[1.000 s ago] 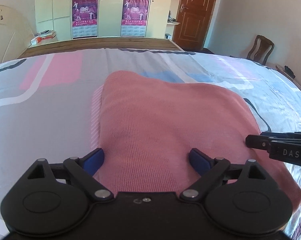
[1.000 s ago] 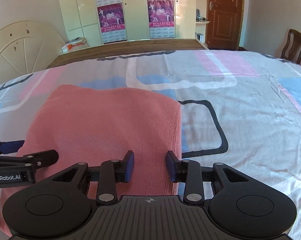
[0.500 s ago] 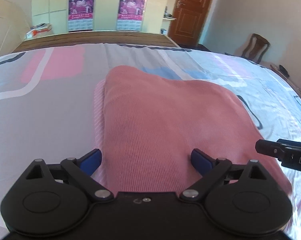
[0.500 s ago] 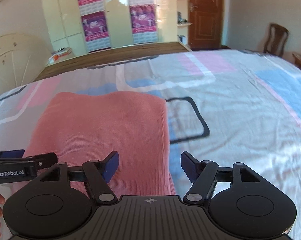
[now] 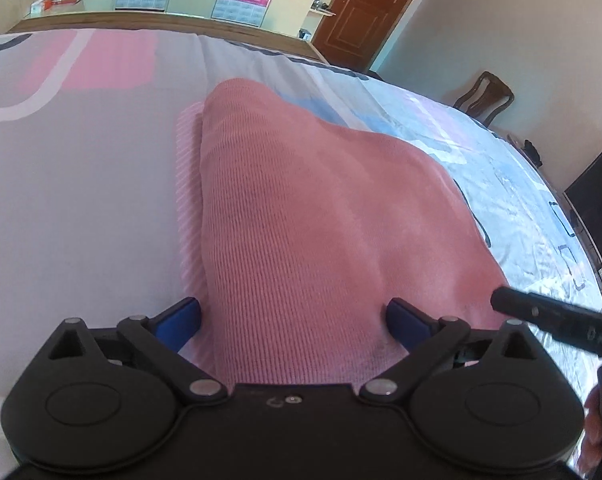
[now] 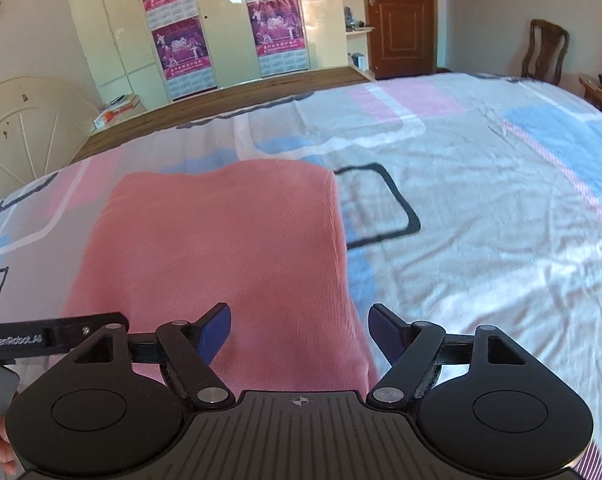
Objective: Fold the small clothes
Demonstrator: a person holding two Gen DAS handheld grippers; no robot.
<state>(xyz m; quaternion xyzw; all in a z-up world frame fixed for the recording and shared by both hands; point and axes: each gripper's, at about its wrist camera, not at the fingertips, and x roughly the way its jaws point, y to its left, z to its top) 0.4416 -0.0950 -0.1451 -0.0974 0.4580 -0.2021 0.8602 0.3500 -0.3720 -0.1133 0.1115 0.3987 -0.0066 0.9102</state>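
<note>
A pink knitted garment [image 5: 321,216] lies folded flat on the bed [image 6: 481,200], over a sheet patterned with pink, blue and grey blocks and dark outlined squares. In the left wrist view a lighter striped pink layer peeks out along the garment's left edge.

The left gripper [image 5: 295,320] sits low at the near edge of the garment, its blue-padded fingers [image 5: 181,318] spread wide apart — one just off the left edge of the cloth, the other over the knit itself. Nothing is held between them. The right gripper [image 6: 299,330] is at the garment's near right corner, fingers [image 6: 217,328] likewise parted and holding nothing; its left finger is over the pink knit, its right one over the bare sheet just beside the cloth's edge. Whether either pair touches the fabric cannot be told.

Each gripper shows at the margin of the other's view. Beyond the bed stand a pale wardrobe with posters [image 6: 181,44], a brown door [image 6: 401,16] and a wooden chair [image 6: 545,52].
</note>
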